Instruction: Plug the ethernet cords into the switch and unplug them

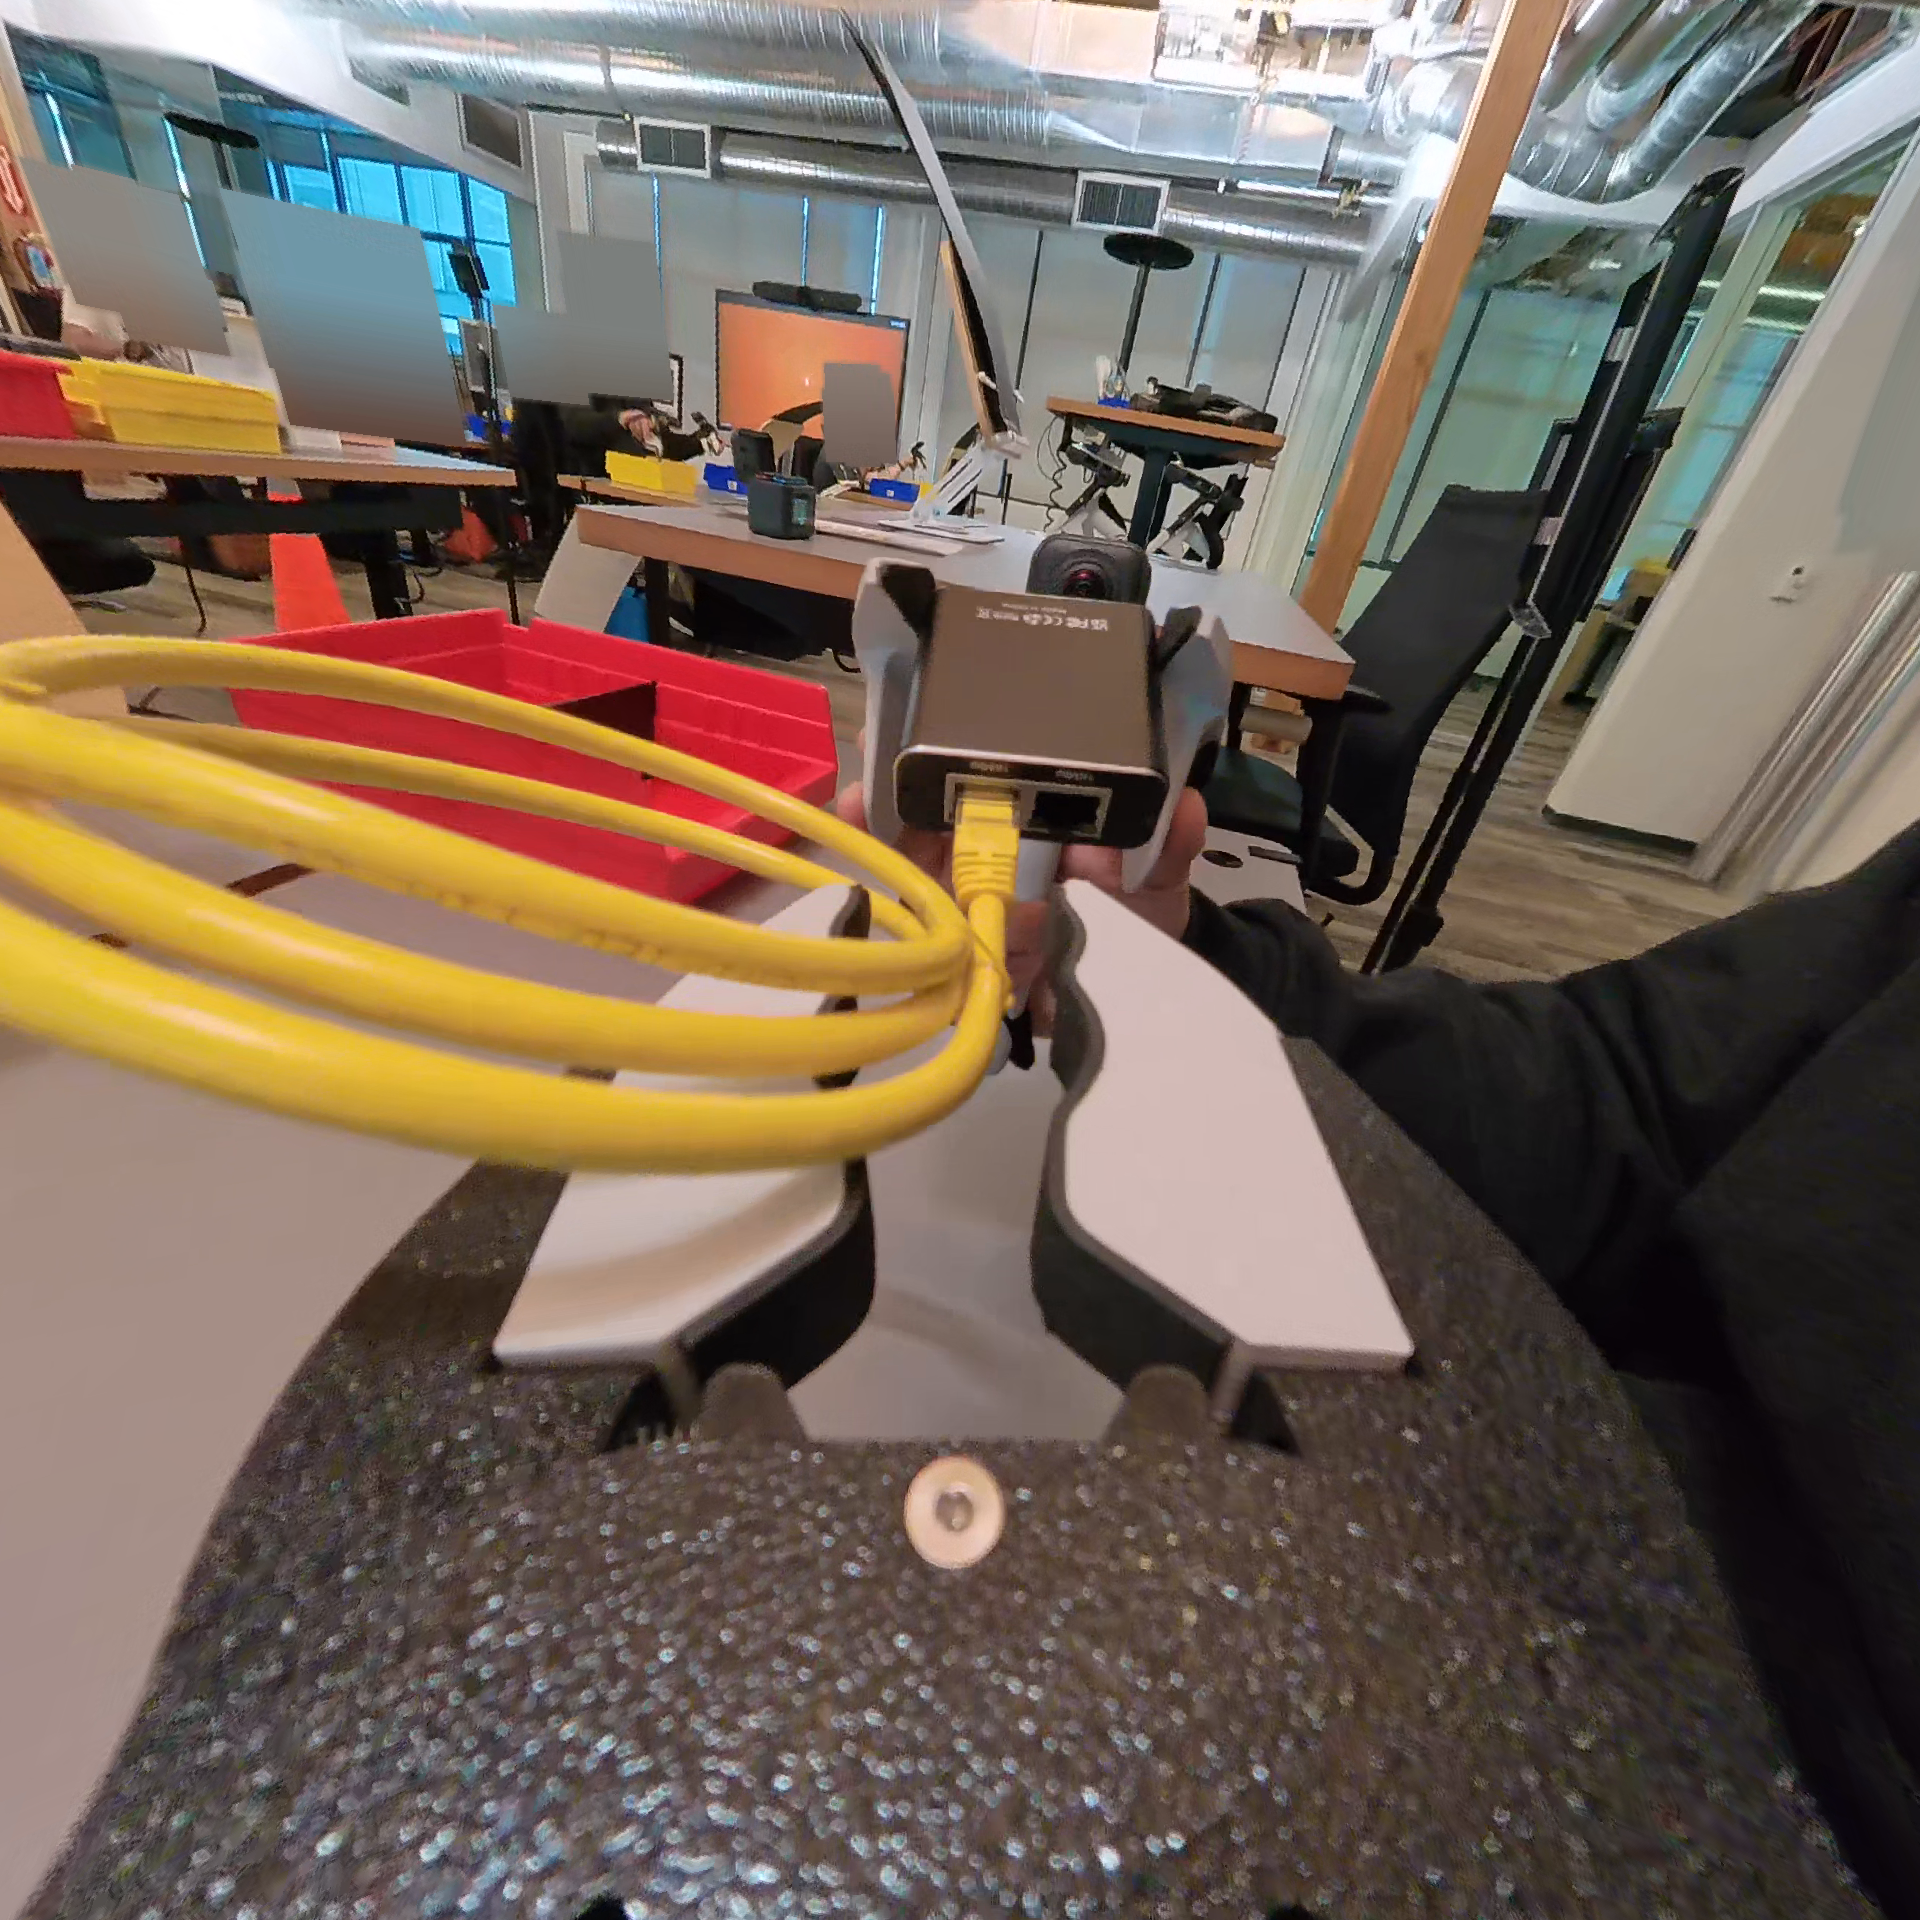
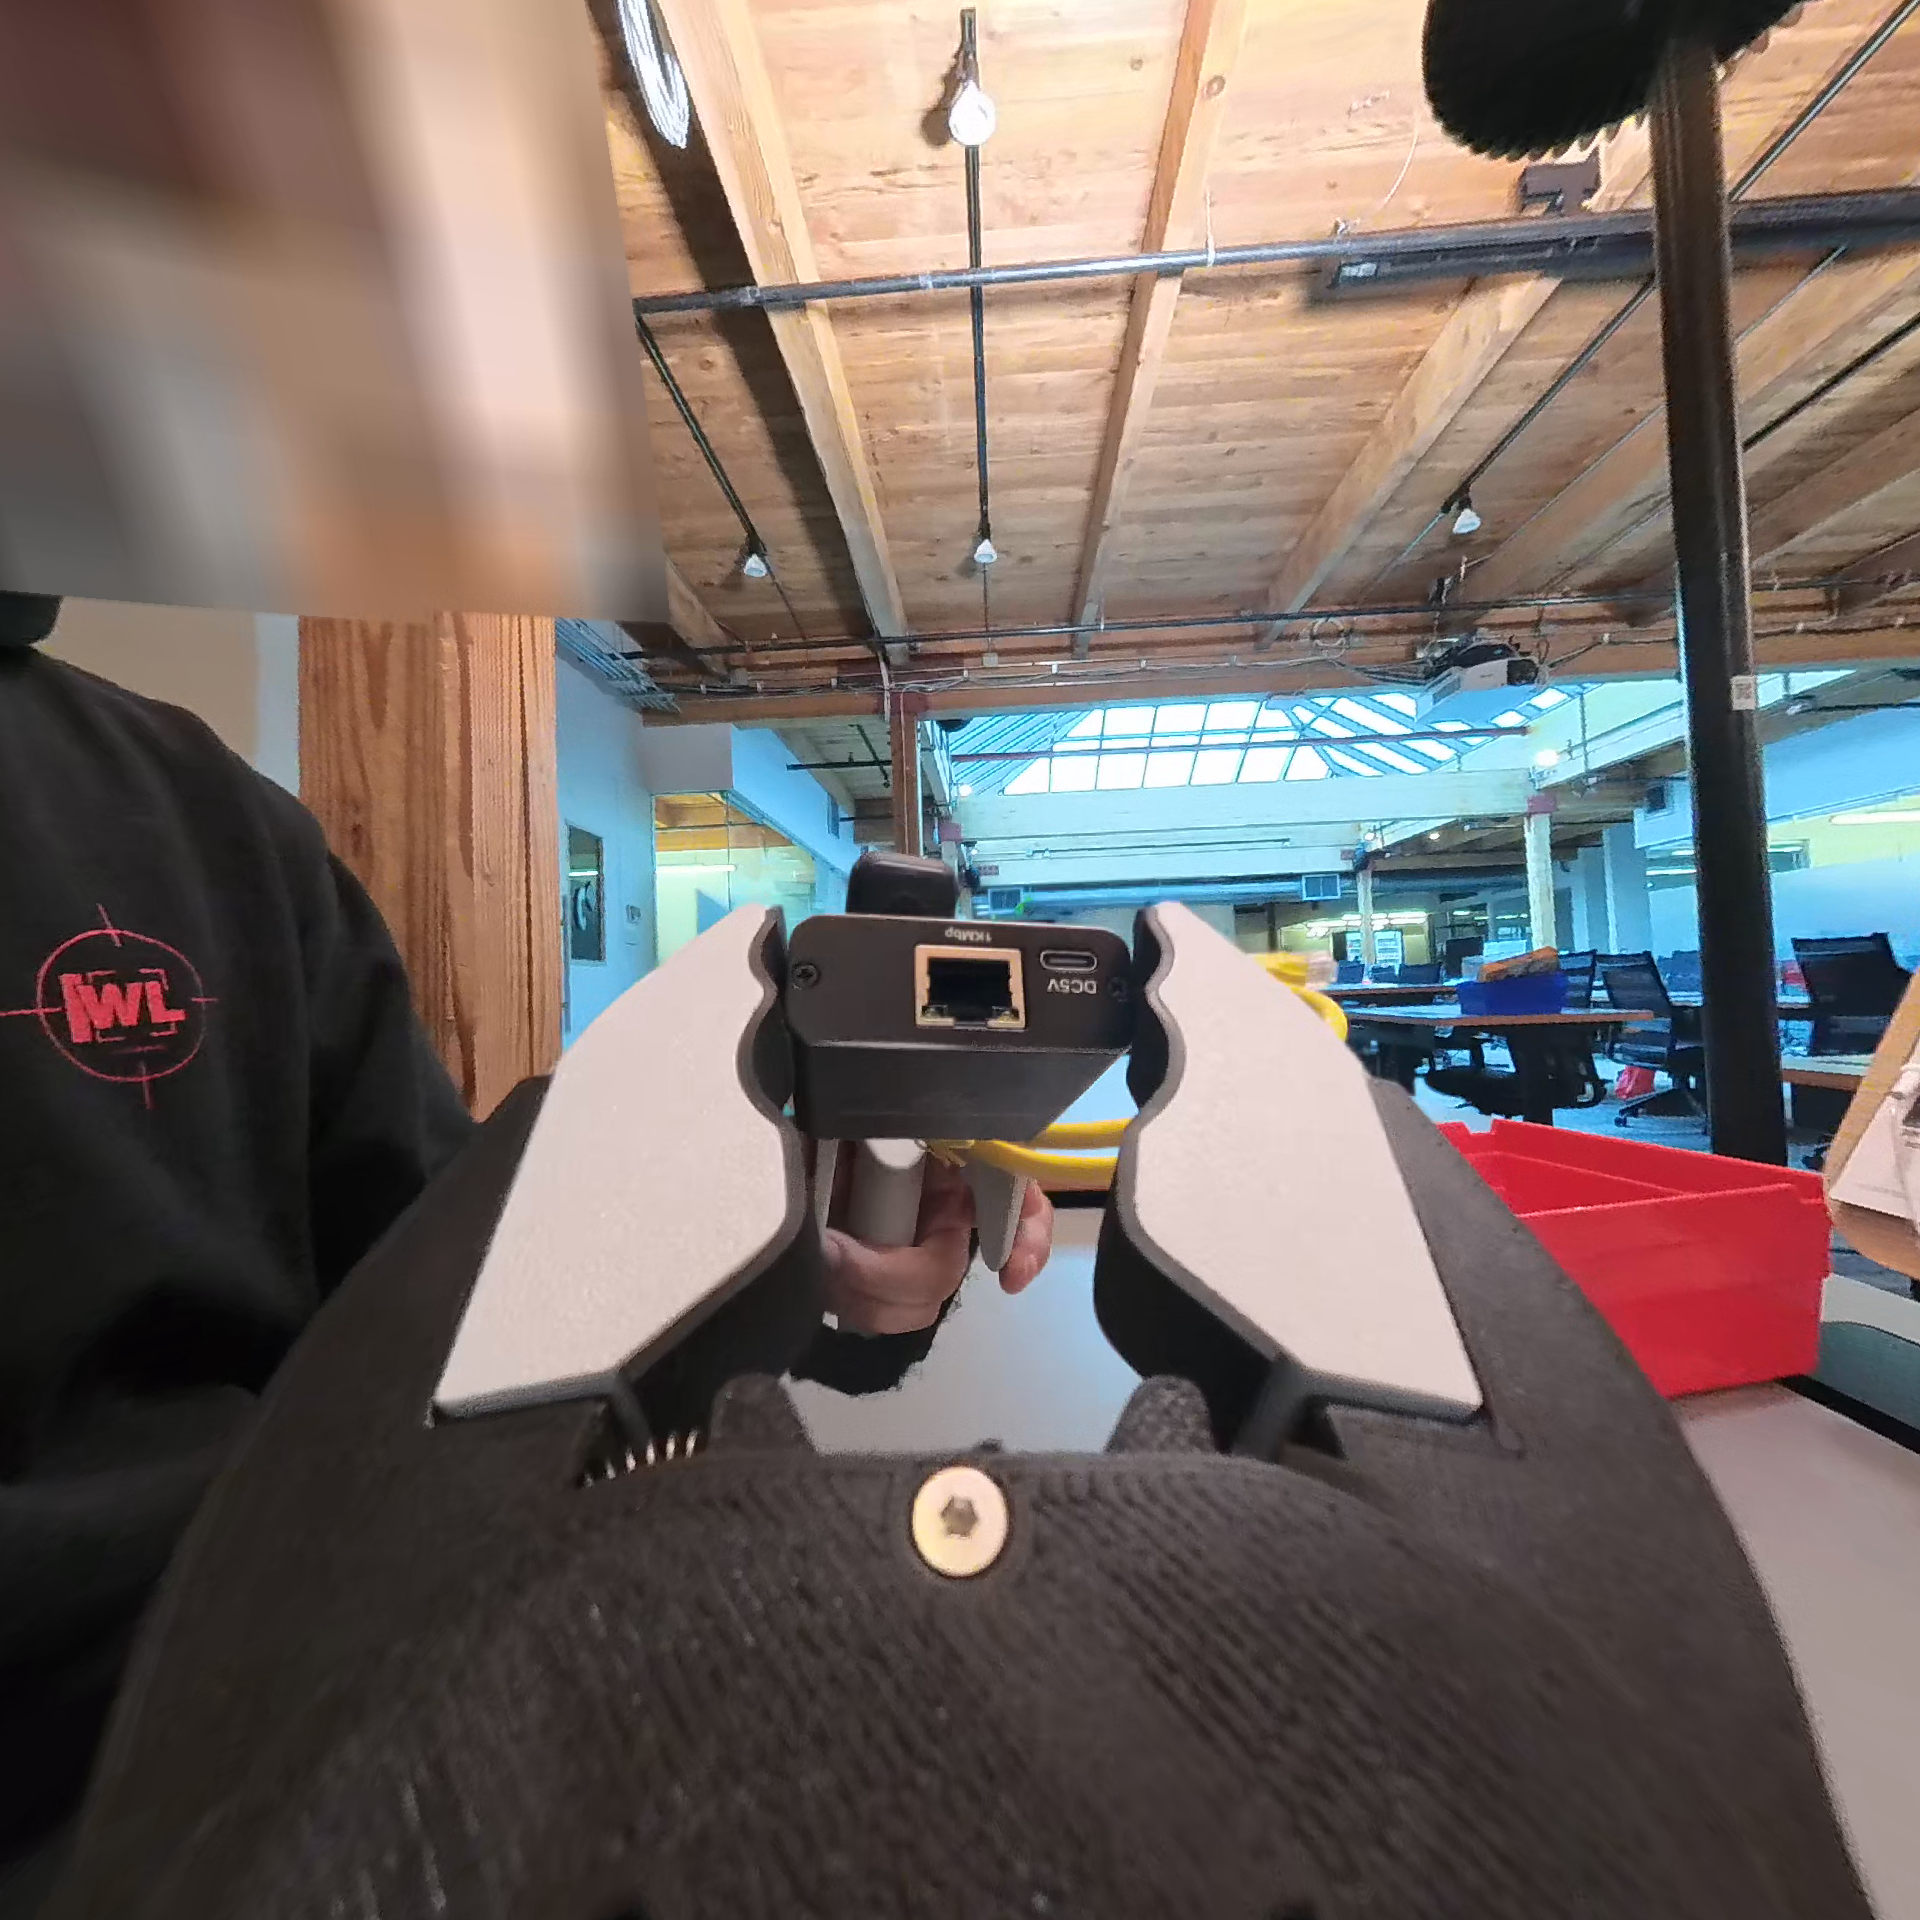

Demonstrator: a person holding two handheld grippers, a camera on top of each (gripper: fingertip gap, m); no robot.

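The right gripper (image 2: 961, 1023) is clamping the switch (image 2: 956, 1013). The yellow cord (image 1: 982, 852) is sitting plugged in, coils trailing toward nine o'clock. The left gripper (image 1: 961, 966) is gaping beside it.

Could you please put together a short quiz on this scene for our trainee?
1. True or false: in the left wrist view, both ports on the near face of the switch hold a plug.
2. What clamps the switch? A. a bare hand alone B. the right gripper C. a vice on the table
3. Fill in: the bin beyond the yellow cord is ___.
Key: 1 false, the yellow plug fills only one port; 2 B; 3 red.
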